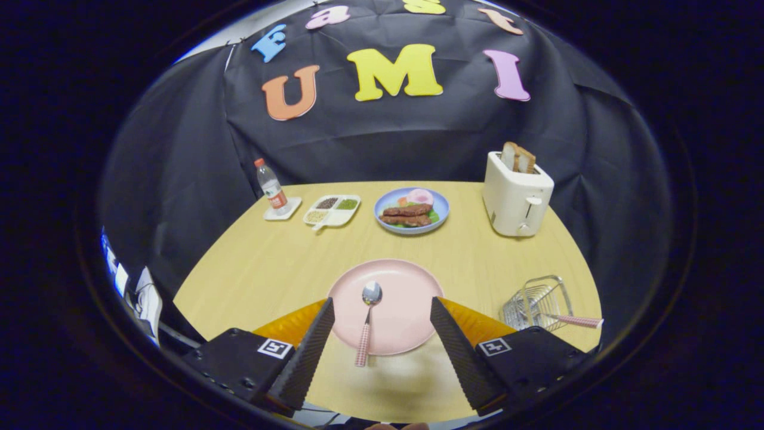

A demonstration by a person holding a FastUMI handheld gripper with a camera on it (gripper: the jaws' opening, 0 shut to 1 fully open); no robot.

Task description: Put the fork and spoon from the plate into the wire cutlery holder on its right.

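Since one handle already pokes out of the wire holder (pixel 538 301), the hand-held gripper (pixel 382 325) gapes wide over the spoon (pixel 368 316) on the pink plate (pixel 406 310), ready to grab it.

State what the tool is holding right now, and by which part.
Nothing. The tool is open, its fingers spread either side of the spoon lying on the pink plate.

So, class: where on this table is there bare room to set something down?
Bare wood lies between the pink plate and the back row, and left of the plate. Crowded: bottle, tray, blue plate, toaster. The open gripper straddles the spoon; wire holder right.
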